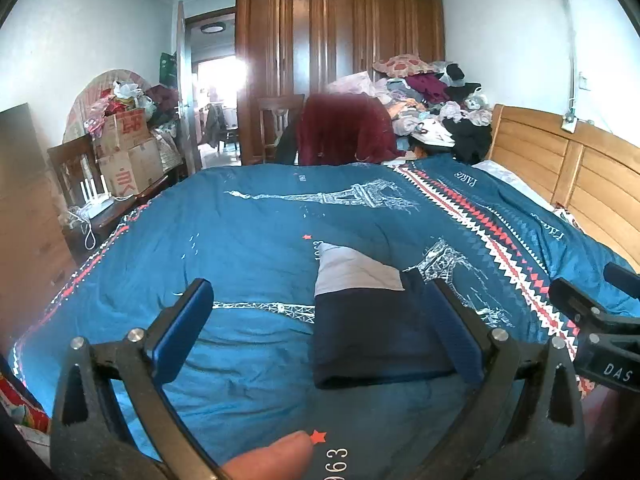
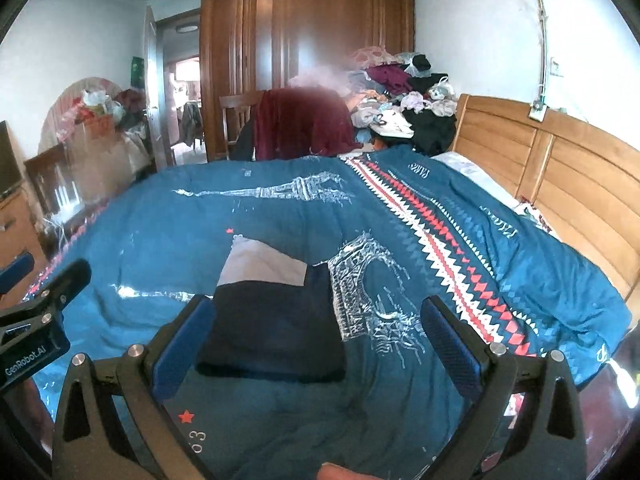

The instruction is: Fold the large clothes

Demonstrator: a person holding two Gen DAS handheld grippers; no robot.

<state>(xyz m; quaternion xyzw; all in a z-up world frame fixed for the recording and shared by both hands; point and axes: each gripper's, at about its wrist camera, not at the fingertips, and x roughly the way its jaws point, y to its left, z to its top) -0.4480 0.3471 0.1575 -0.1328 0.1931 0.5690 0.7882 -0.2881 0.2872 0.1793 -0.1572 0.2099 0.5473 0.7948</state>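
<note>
Our left gripper (image 1: pixel 320 332) holds its fingers wide and empty above the folded navy-and-grey garment (image 1: pixel 364 320), which lies flat on the blue duvet (image 1: pixel 240 240), probably released. "PARIS" and "963" show on the duvet.

From the right wrist, our right gripper (image 2: pixel 316 344) is equally spread; the left one reads "GenRobot.AI".

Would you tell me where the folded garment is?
The folded garment lies on the blue quilt, ahead of both open grippers, beside the printed arch.
</note>
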